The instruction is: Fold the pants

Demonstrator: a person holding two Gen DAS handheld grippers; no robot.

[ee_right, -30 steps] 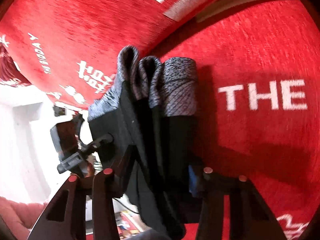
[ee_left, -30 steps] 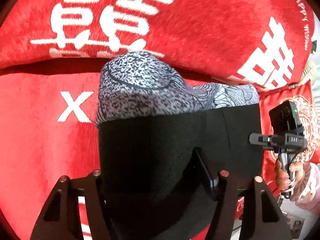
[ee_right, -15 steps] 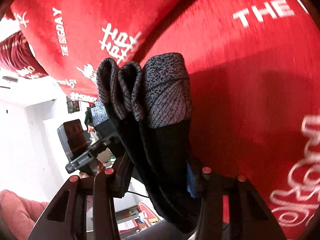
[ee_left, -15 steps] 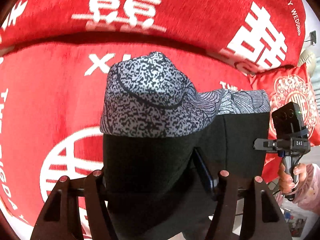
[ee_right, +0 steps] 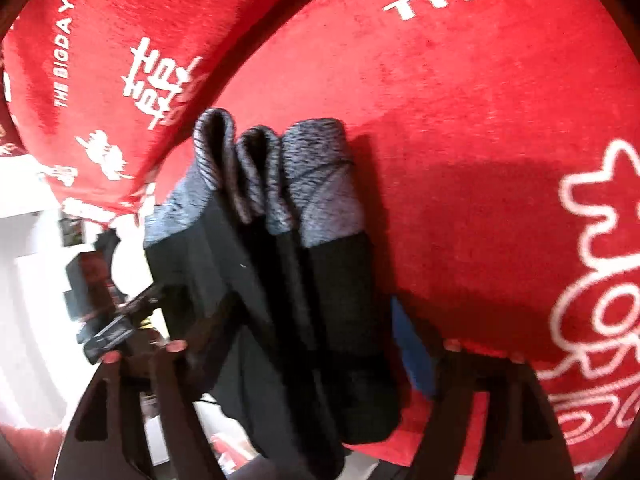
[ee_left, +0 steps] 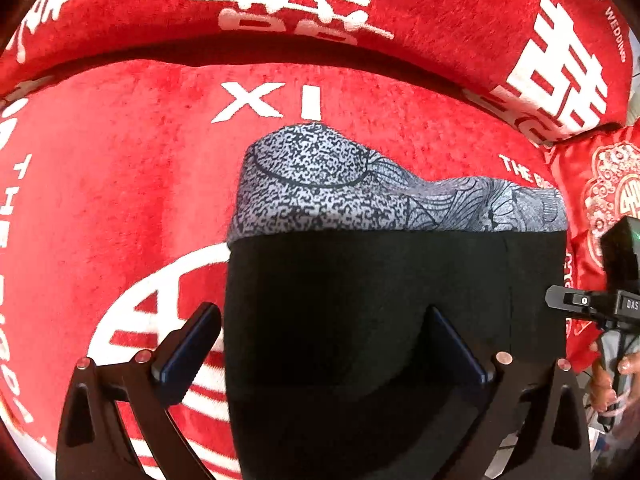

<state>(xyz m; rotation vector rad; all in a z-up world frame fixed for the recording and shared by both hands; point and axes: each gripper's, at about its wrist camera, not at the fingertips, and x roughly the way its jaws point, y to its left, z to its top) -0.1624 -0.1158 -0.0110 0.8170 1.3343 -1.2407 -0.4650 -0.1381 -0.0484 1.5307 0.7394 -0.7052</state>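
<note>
Folded pants sit betw. both prongs of left tongs, spread wide, not gripping. Right tongs also spread, pants betw. prongs.

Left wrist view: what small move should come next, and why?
Probably draw the left gripper straight back: its jaws stand open, one finger clear of the folded black pants with grey patterned band, seemingly laid on the red plush cover.
</note>
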